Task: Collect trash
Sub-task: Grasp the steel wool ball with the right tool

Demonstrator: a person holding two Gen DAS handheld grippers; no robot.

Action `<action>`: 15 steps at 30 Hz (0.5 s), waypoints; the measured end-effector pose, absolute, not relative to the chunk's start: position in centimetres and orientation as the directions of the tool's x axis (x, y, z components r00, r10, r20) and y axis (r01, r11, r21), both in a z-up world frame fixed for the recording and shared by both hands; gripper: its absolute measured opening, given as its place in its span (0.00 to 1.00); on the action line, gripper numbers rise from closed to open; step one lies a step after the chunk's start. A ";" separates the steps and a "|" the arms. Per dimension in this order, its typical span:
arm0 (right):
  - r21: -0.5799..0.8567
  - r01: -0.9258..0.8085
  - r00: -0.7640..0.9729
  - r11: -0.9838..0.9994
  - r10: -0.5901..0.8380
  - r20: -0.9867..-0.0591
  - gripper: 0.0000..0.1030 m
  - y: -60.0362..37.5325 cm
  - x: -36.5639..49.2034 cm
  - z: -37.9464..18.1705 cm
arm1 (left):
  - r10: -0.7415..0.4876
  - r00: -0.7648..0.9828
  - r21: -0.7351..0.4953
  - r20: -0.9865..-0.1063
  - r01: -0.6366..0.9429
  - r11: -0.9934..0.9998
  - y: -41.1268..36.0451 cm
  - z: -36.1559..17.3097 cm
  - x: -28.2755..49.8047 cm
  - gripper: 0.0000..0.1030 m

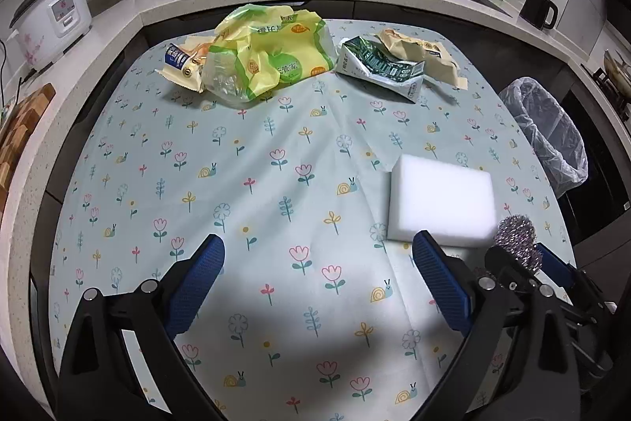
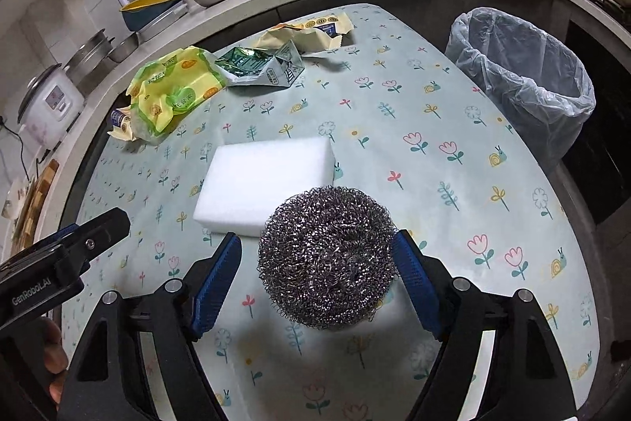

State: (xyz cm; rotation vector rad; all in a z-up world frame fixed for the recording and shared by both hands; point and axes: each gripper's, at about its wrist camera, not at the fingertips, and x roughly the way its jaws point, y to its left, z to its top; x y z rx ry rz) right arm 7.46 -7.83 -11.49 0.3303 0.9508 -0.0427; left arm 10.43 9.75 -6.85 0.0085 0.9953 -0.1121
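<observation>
Now, with right gripper [image 2: 317, 263] spread wide around steel scrubber [image 2: 327, 257], maybe touching one pad; left gripper [image 1: 315, 283] wide, empty. Wrappers [image 1: 272, 58] far left, bin [image 2: 524, 81] far right. Better release gently beside sponge [image 2: 264, 180].

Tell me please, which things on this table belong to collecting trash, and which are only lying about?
For the job:
- yellow-green bag
- green carton
- cream wrapper
- blue-labelled wrapper
- lined bin

Lying about:
- white sponge
- steel scourer, between the right gripper's jaws
</observation>
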 end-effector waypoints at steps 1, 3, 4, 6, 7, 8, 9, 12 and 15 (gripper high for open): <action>0.257 0.183 0.583 0.949 0.105 -0.805 0.73 -7.9 7.5 -11.6 | -0.090 0.536 -0.044 -0.839 0.098 0.994 9.7 -6.9 10.4 0.89; 0.250 0.181 0.582 0.951 0.101 -0.807 0.69 -8.0 7.5 -11.7 | -0.089 0.533 -0.042 -0.842 0.100 0.994 9.5 -7.1 10.4 0.89; 0.245 0.176 0.582 0.954 0.099 -0.807 0.61 -8.1 7.5 -11.6 | -0.089 0.532 -0.041 -0.842 0.101 0.994 9.4 -7.1 10.4 0.89; 0.249 0.163 0.589 0.955 0.108 -0.801 0.58 -8.2 7.3 -11.4 | -0.089 0.530 -0.038 -0.843 0.106 0.994 9.1 -7.2 10.5 0.89; 0.248 0.160 0.594 0.955 0.108 -0.798 0.55 -8.3 7.2 -11.2 | -0.090 0.529 -0.038 -0.844 0.109 0.993 9.0 -7.3 10.5 0.89; 0.249 0.158 0.599 0.956 0.108 -0.794 0.54 -8.4 7.1 -11.0 | -0.092 0.528 -0.037 -0.844 0.113 0.993 8.8 -7.3 10.5 0.89; 0.250 0.158 0.604 0.955 0.107 -0.790 0.53 -8.6 7.0 -10.8 | -0.093 0.526 -0.035 -0.845 0.119 0.992 8.5 -7.3 10.5 0.89; 0.263 0.165 0.621 0.951 0.107 -0.776 0.50 -9.3 6.6 -10.2 | -0.101 0.522 -0.033 -0.847 0.139 0.990 7.7 -7.5 10.4 0.90; 0.283 0.181 0.639 0.942 0.106 -0.762 0.49 -10.4 6.2 -9.5 | -0.109 0.516 -0.029 -0.850 0.160 0.987 6.6 -7.7 10.5 0.91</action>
